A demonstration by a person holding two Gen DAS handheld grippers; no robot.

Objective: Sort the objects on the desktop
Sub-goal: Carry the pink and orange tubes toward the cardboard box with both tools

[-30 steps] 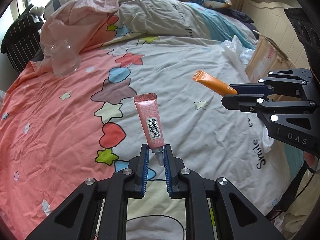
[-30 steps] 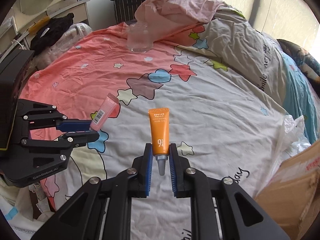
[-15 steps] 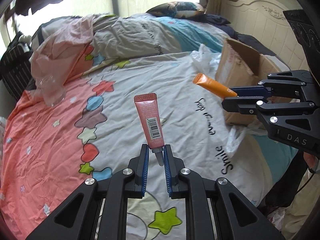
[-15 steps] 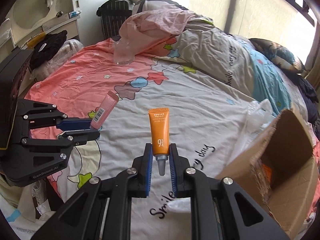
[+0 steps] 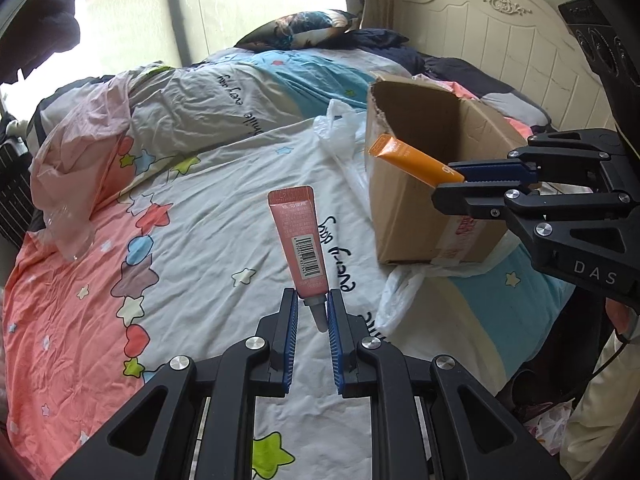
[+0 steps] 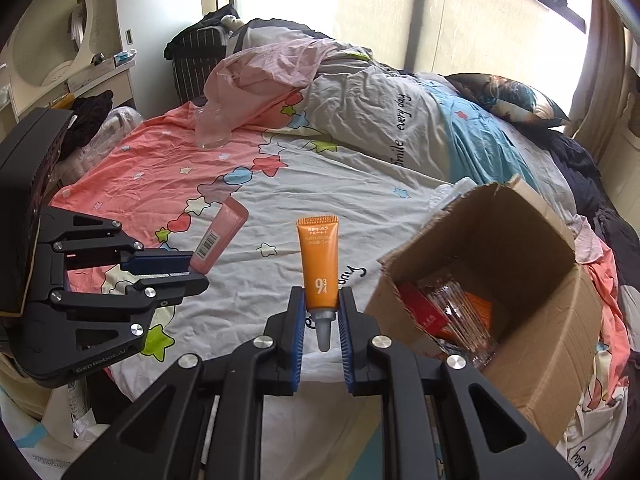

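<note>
The left claw [image 5: 312, 312] is clamped on the grey nozzle end of a small pink plastic tube [image 5: 299, 246] with a barcode on its side; the tube stands nearly upright above the blue pads, its crimped flat end at the top, tilted slightly left. It hangs in the air over the bed [image 5: 208, 216], which is covered by a white and salmon-pink sheet printed with coloured stars, hearts and black script.

The right claw [image 6: 322, 320] is likewise closed on the grey nozzle of a small orange plastic tube [image 6: 319, 262] with white lettering, held upright with the crimped end up. In the left wrist view this orange tube points left from the right claw and its tip overlaps the near wall of an open brown cardboard box [image 5: 424, 184] that sits on the bed, near the cream headboard [image 5: 500, 40].

From the right wrist view the box lies just right of the orange tube, flaps up, holding a red packet [image 6: 424, 312] and clear crinkled wrappers [image 6: 460, 312]. White plastic bags [image 5: 340, 132] lie against the box. A clear glass jar [image 6: 212, 128] rests far off on the pink part of the sheet, beside a heaped pink and grey duvet [image 6: 320, 80].
</note>
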